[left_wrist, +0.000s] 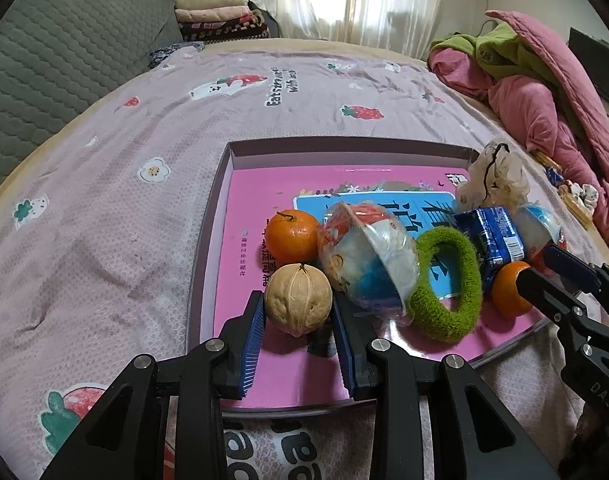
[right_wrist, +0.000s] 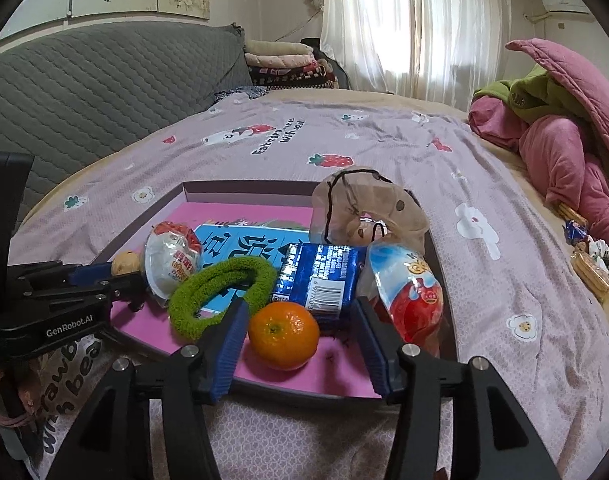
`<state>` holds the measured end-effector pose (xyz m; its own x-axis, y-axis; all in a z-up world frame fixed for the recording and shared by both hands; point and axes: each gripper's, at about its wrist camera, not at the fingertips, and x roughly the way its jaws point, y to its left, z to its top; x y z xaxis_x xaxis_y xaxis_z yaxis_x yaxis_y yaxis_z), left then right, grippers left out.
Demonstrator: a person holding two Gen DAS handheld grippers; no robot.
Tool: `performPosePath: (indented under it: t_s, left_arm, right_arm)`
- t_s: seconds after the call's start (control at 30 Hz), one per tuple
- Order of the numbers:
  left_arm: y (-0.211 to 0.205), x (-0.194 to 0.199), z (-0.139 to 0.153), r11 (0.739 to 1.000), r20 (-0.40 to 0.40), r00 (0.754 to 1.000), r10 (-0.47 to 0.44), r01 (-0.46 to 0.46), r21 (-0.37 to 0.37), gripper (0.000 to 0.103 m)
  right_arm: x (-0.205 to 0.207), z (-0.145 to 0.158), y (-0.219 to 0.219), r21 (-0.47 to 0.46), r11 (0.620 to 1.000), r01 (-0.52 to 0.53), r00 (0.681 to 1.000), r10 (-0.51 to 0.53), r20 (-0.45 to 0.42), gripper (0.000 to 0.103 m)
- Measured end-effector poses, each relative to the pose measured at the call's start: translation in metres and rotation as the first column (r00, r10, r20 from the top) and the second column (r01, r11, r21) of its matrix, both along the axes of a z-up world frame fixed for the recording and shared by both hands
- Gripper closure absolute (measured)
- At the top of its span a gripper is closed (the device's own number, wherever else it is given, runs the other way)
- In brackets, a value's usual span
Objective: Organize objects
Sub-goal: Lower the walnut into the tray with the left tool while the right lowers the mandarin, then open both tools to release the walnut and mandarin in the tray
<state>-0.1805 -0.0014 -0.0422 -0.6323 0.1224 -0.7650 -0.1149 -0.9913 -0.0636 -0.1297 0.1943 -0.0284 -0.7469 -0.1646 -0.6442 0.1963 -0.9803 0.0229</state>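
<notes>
In the left wrist view, the left gripper (left_wrist: pixel 298 312) has its blue-padded fingers (left_wrist: pixel 251 344) pinching a walnut (left_wrist: pixel 297 299) over the near end of a shallow pink tray (left_wrist: pixel 228 208) that lies on the bed (left_wrist: pixel 104 220). Just behind the walnut sits a tangerine (left_wrist: pixel 293 235), touching a clear wrapped toy egg (left_wrist: pixel 370 256). To the right lies a green fuzzy ring (left_wrist: pixel 448 284), then a blue packet (left_wrist: pixel 490 236). The right gripper (left_wrist: pixel 544 276) reaches in from the right edge, beside a second tangerine (left_wrist: pixel 508 288).

In the right wrist view, the right gripper (right_wrist: pixel 300 340) has its fingers (right_wrist: pixel 226 352) spread, and the second tangerine (right_wrist: pixel 283 335) rests on the tray (right_wrist: pixel 244 192) between them, clear of both pads. Behind it lie the blue packet (right_wrist: pixel 320 276), the green fuzzy ring (right_wrist: pixel 220 288) and a red-and-white wrapped egg (right_wrist: pixel 412 296). A tan scrunchie (right_wrist: pixel 368 212) leans on the tray's far right rim.
</notes>
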Motion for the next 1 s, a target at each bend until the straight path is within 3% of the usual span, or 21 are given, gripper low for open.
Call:
performPosePath:
  t_s: [0.4,0.5,0.8,1.0]
  left_arm:
    - [-0.009,-0.001,0.005,1.000,0.007,1.000,0.015,-0.015,0.027,0.068]
    - [-0.006,0.001,0.006,1.000,0.001,1.000,0.000,0.000,0.026,0.058]
    - [-0.011,0.006,0.014,1.000,-0.029,0.999,0.018,-0.017,0.022,0.056]
    - [-0.010,0.011,0.022,1.000,-0.068,0.997,0.025,-0.025,-0.003,0.042]
  right_arm:
    - [0.005,0.010,0.010,-0.017,1.000,0.016,1.000,-0.017,-0.022,0.046]
    - [0.005,0.011,0.010,-0.020,1.000,0.018,1.000,-0.019,-0.025,0.044]
    - [0.006,0.015,0.013,-0.022,0.999,0.025,0.999,-0.026,-0.040,0.042]
    - [0.006,0.018,0.014,-0.026,0.999,0.023,0.999,-0.025,-0.042,0.039]
